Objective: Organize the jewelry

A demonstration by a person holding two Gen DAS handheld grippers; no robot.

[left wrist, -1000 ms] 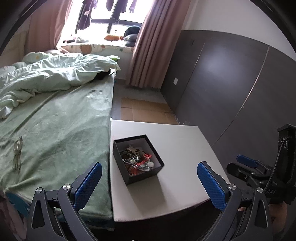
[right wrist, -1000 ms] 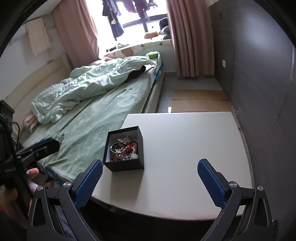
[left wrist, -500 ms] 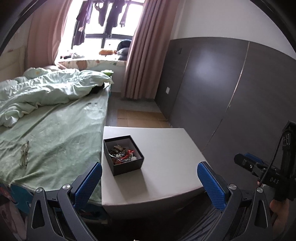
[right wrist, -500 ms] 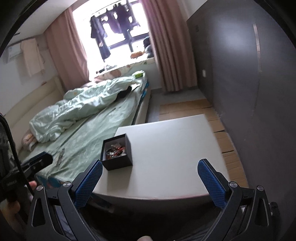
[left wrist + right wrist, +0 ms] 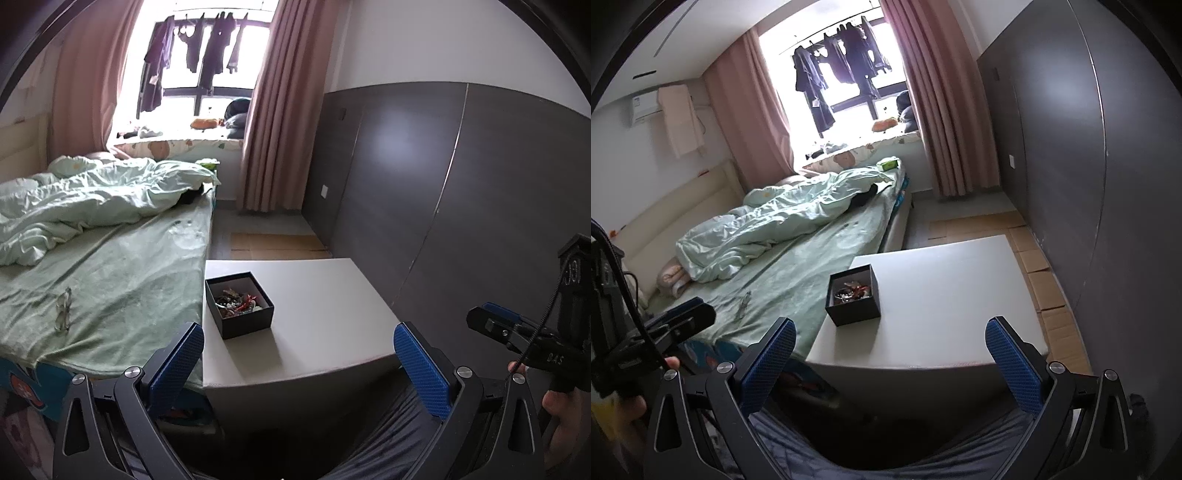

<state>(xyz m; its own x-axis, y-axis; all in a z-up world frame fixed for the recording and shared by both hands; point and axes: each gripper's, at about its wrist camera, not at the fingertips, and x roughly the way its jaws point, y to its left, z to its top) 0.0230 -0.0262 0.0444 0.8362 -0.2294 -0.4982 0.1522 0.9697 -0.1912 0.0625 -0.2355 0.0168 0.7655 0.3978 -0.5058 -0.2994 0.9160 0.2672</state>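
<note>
A small black open box (image 5: 239,304) holding a tangle of jewelry (image 5: 238,301) sits on a white table (image 5: 325,306), near its left edge beside the bed. It also shows in the right wrist view (image 5: 854,299). My left gripper (image 5: 299,354) is open and empty, held back from the table's near edge. My right gripper (image 5: 891,352) is open and empty, also back from the near edge. Each gripper shows at the side of the other's view, the right one (image 5: 517,332) and the left one (image 5: 665,325).
A bed with a green sheet (image 5: 110,277) and a rumpled duvet (image 5: 92,199) runs along the table's left side. A pair of glasses (image 5: 63,308) lies on the sheet. A dark wall panel (image 5: 461,206) stands to the right. Cardboard (image 5: 273,243) covers the floor beyond the table.
Both grippers have pulled back and up from the table, so the box and table look smaller and farther. Both stay open and empty.
</note>
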